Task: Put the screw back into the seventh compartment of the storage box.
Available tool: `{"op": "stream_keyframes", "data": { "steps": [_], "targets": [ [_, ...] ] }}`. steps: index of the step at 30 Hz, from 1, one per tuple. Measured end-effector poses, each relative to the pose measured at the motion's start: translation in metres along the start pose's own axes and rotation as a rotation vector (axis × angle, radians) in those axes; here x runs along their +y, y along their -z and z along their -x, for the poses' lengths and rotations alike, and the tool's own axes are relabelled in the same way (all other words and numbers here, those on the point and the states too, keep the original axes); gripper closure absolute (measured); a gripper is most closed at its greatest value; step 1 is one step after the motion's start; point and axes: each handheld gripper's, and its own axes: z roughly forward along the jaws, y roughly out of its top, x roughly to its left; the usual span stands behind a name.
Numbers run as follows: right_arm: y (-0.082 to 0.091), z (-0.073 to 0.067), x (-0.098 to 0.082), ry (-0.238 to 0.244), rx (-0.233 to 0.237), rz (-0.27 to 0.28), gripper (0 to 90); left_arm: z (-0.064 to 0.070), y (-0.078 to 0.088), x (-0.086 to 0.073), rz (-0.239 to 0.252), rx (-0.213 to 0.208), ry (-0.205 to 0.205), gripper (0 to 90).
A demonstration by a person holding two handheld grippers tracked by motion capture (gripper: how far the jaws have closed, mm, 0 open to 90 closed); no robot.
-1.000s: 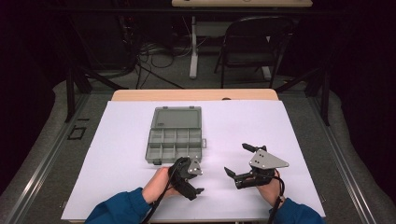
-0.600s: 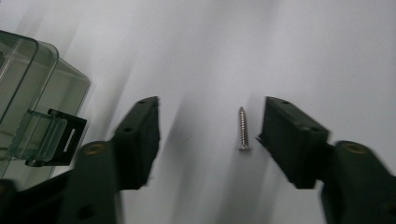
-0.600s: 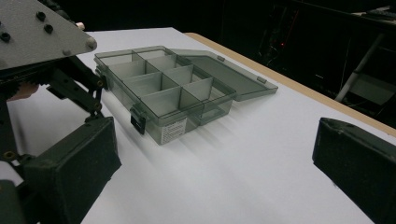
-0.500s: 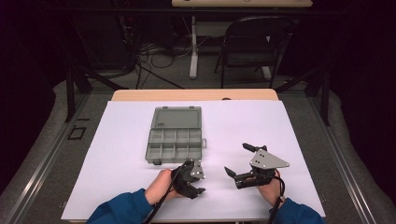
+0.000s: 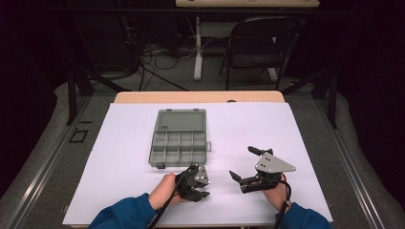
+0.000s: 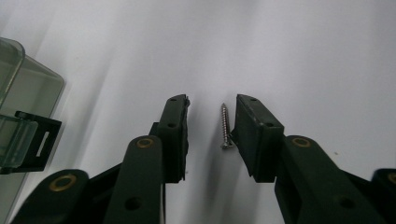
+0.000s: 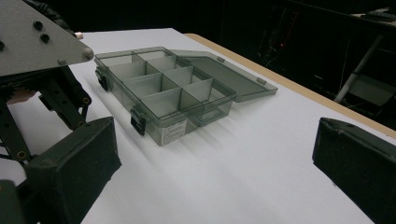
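At the bottom of the high view, your two blue sleeves are coming in over the white tabletop, each hand gripping a tool. Your left claw, sitting low and just left of centre in that frame, is pointing down at the white surface. In the left gripper view its jaws are standing apart, bracketing a small silver screw at mid-frame; the screw is lying on the white sheet, hard against the inner face of the right-hand pad, while a clear gap is separating it from the left-hand pad. Nothing is pinched.

Your right claw, lower right of centre in the high view, is spreading wide and holding nothing, its grey three-cornered plate facing up. In the right gripper view its two black pads are sitting at the far lower corners of the frame, with bare white sheet between them.

Farther up the frame, just beyond your left hand, a grey translucent compartment box is lying open, its lid folded back flat away from you. The compartments appear empty in the right gripper view. Beyond the tabletop's wooden far edge, a dark folding chair is standing at the upper right of the high view.
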Motion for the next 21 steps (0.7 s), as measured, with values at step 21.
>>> {"op": "stream_keyframes", "data": {
  "steps": [21],
  "targets": [
    [0.0002, 0.0011, -0.0004, 0.002, -0.006, -0.003, 0.0, -0.0039, 0.0010, -0.0036, 0.023, -0.035, 0.020, 88.1]
  ]
}}
